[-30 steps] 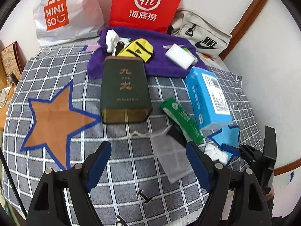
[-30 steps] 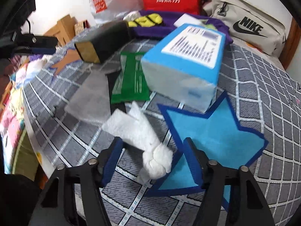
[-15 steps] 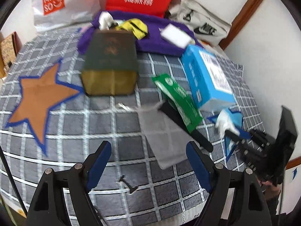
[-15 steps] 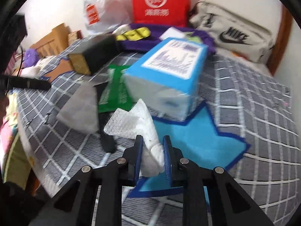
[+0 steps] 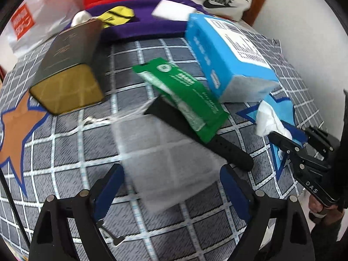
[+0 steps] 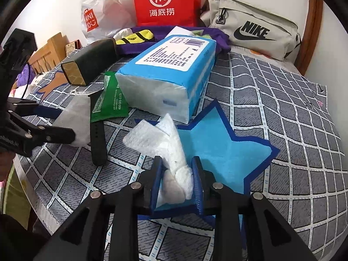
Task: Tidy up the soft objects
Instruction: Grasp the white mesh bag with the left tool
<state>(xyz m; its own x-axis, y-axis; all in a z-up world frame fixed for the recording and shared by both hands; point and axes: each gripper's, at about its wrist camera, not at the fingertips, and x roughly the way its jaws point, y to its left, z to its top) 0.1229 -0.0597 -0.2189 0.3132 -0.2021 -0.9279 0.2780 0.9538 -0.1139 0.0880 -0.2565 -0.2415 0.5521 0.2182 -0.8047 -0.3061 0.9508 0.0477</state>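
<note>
A crumpled white tissue (image 6: 165,143) sticks up between the pads of my right gripper (image 6: 177,167), above the blue star patch (image 6: 217,143). The pads still touch it on both sides while the jaws are opening slightly. In the left wrist view the same tissue (image 5: 269,119) shows at the right gripper's tip (image 5: 280,139). My left gripper (image 5: 171,184) hovers low over a translucent white mesh pouch (image 5: 165,152) lying flat on the checked bedspread. Its jaws are opening wide, one on each side of the pouch and touching nothing.
A blue tissue pack (image 6: 174,69), a green packet (image 5: 184,93) and a black strap (image 5: 217,148) lie close behind the pouch. A dark green box (image 5: 67,65) lies at the left. A purple towel (image 5: 152,26) with small items, a red bag (image 6: 165,0) and a Nike bag (image 6: 250,30) line the back.
My right gripper closed on the tissue and raised it off the star patch, then eased a little. My left gripper dropped lower and moved over the mesh pouch, spreading wider.
</note>
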